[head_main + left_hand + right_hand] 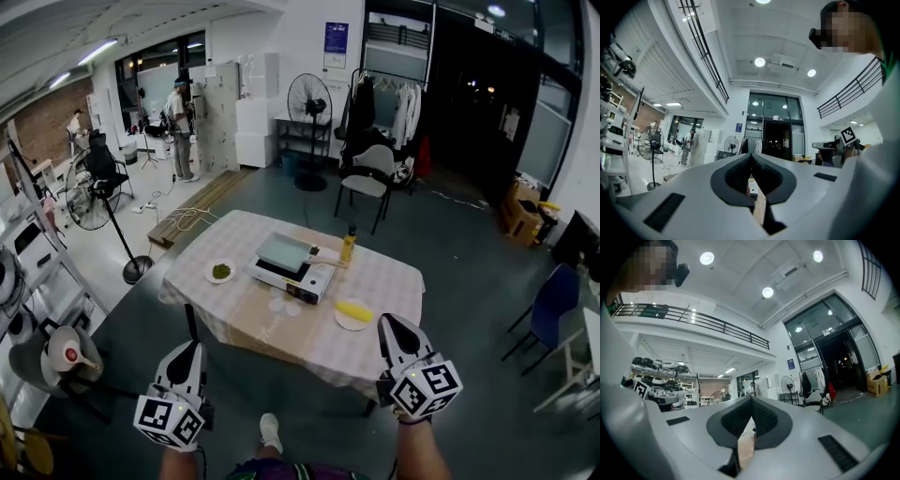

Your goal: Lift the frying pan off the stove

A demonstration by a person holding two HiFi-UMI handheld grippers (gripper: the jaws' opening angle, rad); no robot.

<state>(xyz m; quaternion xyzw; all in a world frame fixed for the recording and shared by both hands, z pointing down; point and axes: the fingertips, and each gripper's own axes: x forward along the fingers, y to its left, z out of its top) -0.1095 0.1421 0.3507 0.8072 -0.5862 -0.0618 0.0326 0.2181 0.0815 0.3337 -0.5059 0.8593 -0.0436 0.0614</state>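
The frying pan (284, 251), flat, squarish and grey, sits on a portable stove (298, 281) in the middle of a table (281, 333) with a checkered cloth. Both grippers are held level well short of the table's near edge, apart from everything on it. My left gripper (192, 346) is at the lower left and my right gripper (387, 322) at the lower right. In the left gripper view the left gripper (751, 155) has its pads meeting with nothing between them. The right gripper (751, 399) in its own view is shut and empty too.
On the table are a plate of green food (220, 272), a plate with a yellow cob (353, 313) and a yellow bottle (348, 247). A standing fan (94, 202) and shelves are at the left, a grey chair (367, 178) behind, and a blue chair (551, 305) at the right.
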